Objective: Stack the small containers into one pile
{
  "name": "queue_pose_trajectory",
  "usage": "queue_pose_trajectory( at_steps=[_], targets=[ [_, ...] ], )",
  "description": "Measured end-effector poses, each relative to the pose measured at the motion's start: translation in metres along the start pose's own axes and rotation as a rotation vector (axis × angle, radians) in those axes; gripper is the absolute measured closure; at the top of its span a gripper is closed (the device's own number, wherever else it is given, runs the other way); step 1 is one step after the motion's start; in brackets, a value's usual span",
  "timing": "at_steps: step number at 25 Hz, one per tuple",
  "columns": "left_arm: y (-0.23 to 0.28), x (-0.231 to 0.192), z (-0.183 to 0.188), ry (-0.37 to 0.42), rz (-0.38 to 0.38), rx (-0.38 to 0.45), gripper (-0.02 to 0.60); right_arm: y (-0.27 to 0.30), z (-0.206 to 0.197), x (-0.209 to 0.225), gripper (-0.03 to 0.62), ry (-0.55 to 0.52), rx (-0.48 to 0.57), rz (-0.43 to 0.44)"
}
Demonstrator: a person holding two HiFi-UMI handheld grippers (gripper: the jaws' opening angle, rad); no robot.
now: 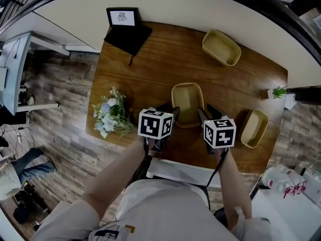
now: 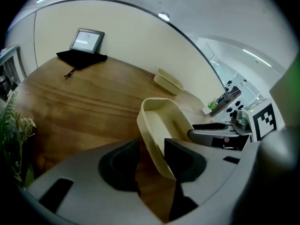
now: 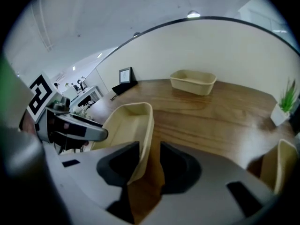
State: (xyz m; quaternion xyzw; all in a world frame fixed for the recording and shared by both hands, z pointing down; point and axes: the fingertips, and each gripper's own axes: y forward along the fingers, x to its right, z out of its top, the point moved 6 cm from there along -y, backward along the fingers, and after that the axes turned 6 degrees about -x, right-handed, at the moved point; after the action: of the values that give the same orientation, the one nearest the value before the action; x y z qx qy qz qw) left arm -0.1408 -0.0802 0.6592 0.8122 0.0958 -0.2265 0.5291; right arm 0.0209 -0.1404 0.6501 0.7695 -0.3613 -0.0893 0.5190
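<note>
A beige container (image 1: pixel 187 102) sits on the wooden table (image 1: pixel 150 69) near its front edge, between my two grippers. My left gripper (image 1: pixel 169 109) straddles its left wall: in the left gripper view the wall (image 2: pixel 161 125) lies against one pad of the left gripper (image 2: pixel 151 158), and bare wood shows before the other. My right gripper (image 1: pixel 208 112) straddles the right wall (image 3: pixel 124 125) the same way, with a gap at one pad of the right gripper (image 3: pixel 149 161). A second container (image 1: pixel 221 47) stands at the far right. A third (image 1: pixel 254 128) stands right of my right gripper.
A bunch of flowers (image 1: pixel 111 115) lies at the table's left edge. A framed screen (image 1: pixel 123 17) on a black cloth (image 1: pixel 128 36) stands at the far left corner. A small potted plant (image 1: pixel 278 91) is at the right edge.
</note>
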Motion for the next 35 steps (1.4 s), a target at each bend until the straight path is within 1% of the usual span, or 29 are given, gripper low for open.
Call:
queue_pose_trajectory(
  at_steps=[4,5,7,11,18,25,29,35],
  targets=[
    [-0.002,0.009,0.003,0.026,-0.007,-0.002,0.504,-0.003,0.004,-0.007,0.516,-0.009,0.008,0.016],
    [-0.004,0.011,0.004,0.029,-0.006,0.002,0.508,-0.005,0.005,-0.008,0.545,-0.011,0.013,0.014],
    [-0.010,0.013,0.006,0.033,-0.003,0.015,0.521,-0.009,0.008,-0.011,0.553,-0.012,0.024,0.011],
    [-0.027,0.020,0.010,0.049,-0.003,0.043,0.526,-0.028,0.016,-0.017,0.556,0.017,0.055,0.029],
    [-0.068,0.041,0.028,0.068,-0.022,0.113,0.528,-0.079,0.037,-0.031,0.553,0.054,0.153,0.039],
    [-0.124,0.069,0.052,0.129,-0.052,0.199,0.530,-0.137,0.060,-0.049,0.551,0.040,0.263,0.023],
    [-0.157,0.088,0.066,0.157,-0.074,0.265,0.531,-0.175,0.076,-0.062,0.549,-0.016,0.340,-0.007],
    [-0.204,0.115,0.083,0.212,-0.108,0.357,0.532,-0.225,0.093,-0.072,0.546,-0.015,0.444,0.018]
  ],
)
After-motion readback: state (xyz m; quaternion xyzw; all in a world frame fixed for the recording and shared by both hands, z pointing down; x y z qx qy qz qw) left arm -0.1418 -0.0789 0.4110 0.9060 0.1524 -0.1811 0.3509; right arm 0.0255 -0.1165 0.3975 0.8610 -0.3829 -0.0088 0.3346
